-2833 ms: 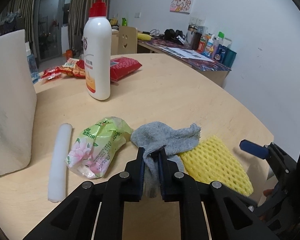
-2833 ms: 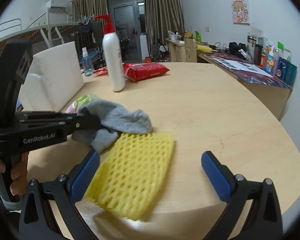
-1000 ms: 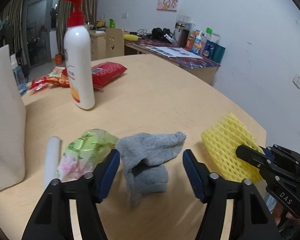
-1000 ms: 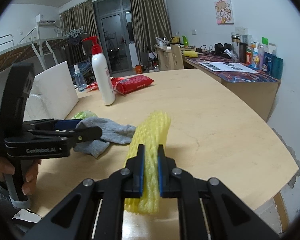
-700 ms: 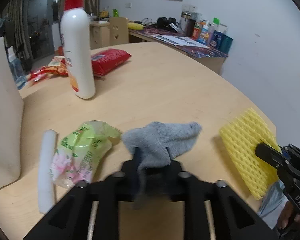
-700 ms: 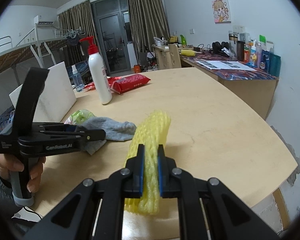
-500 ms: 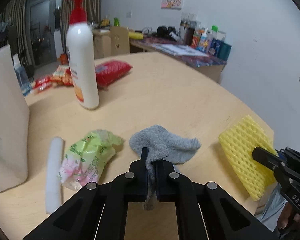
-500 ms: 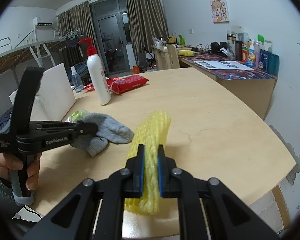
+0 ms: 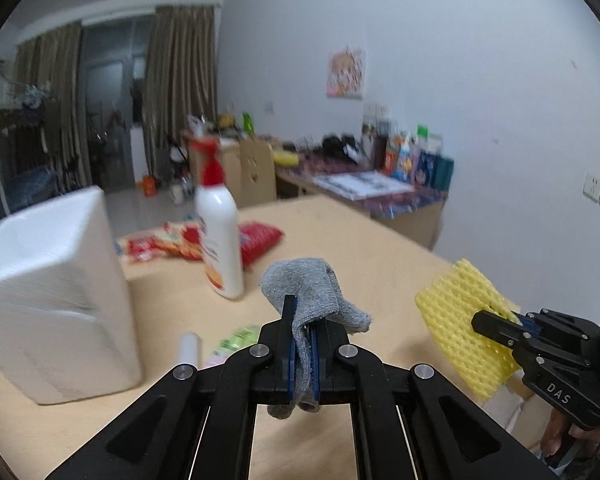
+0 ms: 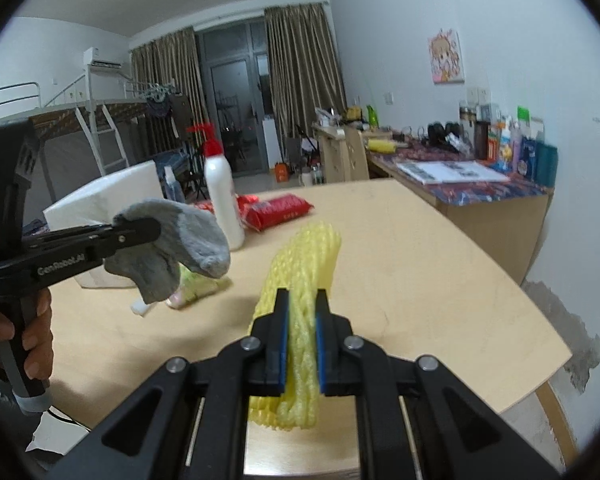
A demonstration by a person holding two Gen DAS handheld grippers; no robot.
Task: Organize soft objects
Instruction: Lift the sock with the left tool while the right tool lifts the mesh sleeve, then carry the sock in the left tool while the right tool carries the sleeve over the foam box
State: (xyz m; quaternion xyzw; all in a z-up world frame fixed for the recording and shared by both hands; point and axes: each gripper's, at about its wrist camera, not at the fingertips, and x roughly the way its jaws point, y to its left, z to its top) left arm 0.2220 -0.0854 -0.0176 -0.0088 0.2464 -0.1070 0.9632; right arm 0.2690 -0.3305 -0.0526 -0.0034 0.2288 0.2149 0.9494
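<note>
Now left tongs [image 9: 303, 344] clamp grey sock [image 9: 304, 284]; right tongs [image 10: 301, 328] clamp yellow foam net [image 10: 306, 264].

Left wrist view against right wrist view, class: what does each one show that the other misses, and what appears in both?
Only the left wrist view shows the wall socket and the right gripper from the side. Only the right wrist view shows the loft ladder and the left gripper from the side. Both show the grey sock in the shut left gripper, the yellow foam net in the shut right gripper, the pump bottle and the table.
</note>
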